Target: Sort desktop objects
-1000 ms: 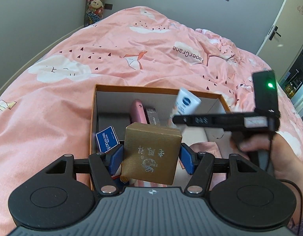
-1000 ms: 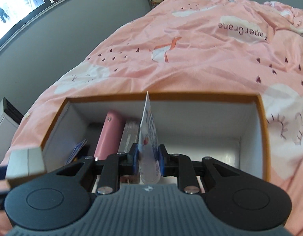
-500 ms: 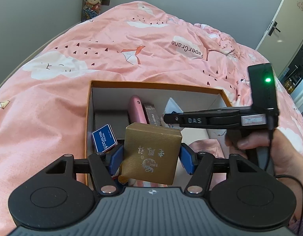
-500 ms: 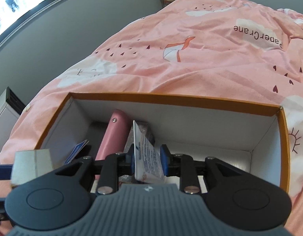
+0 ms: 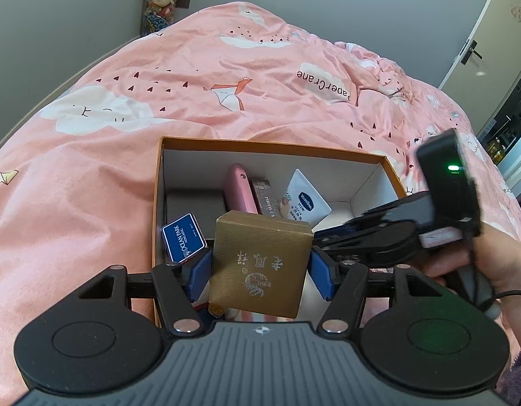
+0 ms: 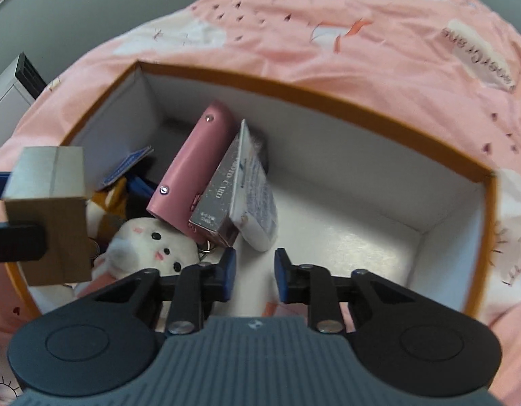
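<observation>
Two sets of jaws are mine, and they are doing different jobs. My left gripper [image 5: 260,264] is clamped on the gold box [image 5: 260,264], blue pads pressing its two sides, holding it above the near edge of the orange-rimmed box [image 5: 270,145] that sits on the pink bed cover [image 5: 91,176]. I judge I hold it high like this so it stays out of the other hand's way until a spot is free.

My right gripper [image 6: 254,274] hangs over the open, bare right part of the box floor. Its jaws stand a little apart and are closing, with nothing between them. The Vaseline tube [image 5: 302,201] lies just ahead of them, leaning against the silver photo-card box [image 6: 214,213], which in turn leans on the pink case [image 6: 196,165]. That row is propped against the far wall, so each thing holds the next one up.

On the left side sit a blue Ocean Park card [image 5: 184,237] and a white plush toy [image 6: 148,240], crowding that end. The gold thing is bulky, so I reckon the empty right half is the sensible place for it, once my right hand is clear.
</observation>
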Available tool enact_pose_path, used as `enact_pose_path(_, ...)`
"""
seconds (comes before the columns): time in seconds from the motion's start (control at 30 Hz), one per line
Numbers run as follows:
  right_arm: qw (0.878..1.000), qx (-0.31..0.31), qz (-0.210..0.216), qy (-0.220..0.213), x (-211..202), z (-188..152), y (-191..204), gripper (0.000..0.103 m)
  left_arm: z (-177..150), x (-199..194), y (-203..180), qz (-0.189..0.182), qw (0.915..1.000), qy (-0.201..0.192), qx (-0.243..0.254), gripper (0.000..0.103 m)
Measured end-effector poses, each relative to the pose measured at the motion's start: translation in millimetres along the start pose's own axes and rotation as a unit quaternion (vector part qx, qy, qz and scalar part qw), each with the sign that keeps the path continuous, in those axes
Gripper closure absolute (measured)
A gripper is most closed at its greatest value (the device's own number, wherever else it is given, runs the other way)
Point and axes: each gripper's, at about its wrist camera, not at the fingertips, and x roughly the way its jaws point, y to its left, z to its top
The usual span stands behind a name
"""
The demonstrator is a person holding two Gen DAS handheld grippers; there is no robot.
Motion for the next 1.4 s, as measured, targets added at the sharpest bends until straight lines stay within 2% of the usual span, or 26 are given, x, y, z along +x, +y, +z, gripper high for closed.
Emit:
enact_pose_path(0.13, 1.000, -0.018, -0.010, 0.006, 16, 9, 0, 0.087, 1, 1, 0, -0.002, 1.0000, 0.000, -0.005, 0.032)
enact_pose_path(0.37, 0.998, -0.052, -0.016, -0.017, 24, 20, 0, 0.089, 8, 8, -1, -0.009, 0.9999, 0.000, -0.012, 0.032)
enact_pose_path(0.57, 0.999, -0.036, -0.003, -0.014, 35, 27, -9, 0.089, 14, 15, -4, -0.013, 0.9999, 0.005, -0.005, 0.032)
enact_pose_path(0.87, 1.000, 0.005, 0.012, -0.009, -20, -1, -32, 0.085, 15, 38, -37, -0.024, 0.9978, 0.017, 0.059, 0.032)
enact_pose_path(0.9, 1.000, 0.021, 0.019, -0.011, -27, -5, -38, 0.083, 12, 40, -42, -0.017, 0.9972, 0.017, 0.070, 0.032)
enact_pose_path(1.0, 0.994, 0.087, 0.057, -0.036, -51, -17, -57, 0.066, 4, 48, -54, -0.003, 0.9942, 0.024, 0.105, 0.032)
enact_pose_path(1.17, 0.971, 0.162, 0.163, -0.071, -69, -28, -71, 0.058, -7, 53, -66, -0.010, 0.9870, 0.039, 0.155, 0.032)
enact_pose_path(1.23, 0.963, 0.170, 0.198, -0.071, -67, -25, -70, 0.041, -11, 54, -70, -0.013, 0.9842, 0.040, 0.172, 0.032)
enact_pose_path(1.4, 0.959, 0.164, 0.229, -0.044, -50, -25, -60, 0.039, -21, 48, -74, -0.034, 0.9769, 0.037, 0.208, 0.032)
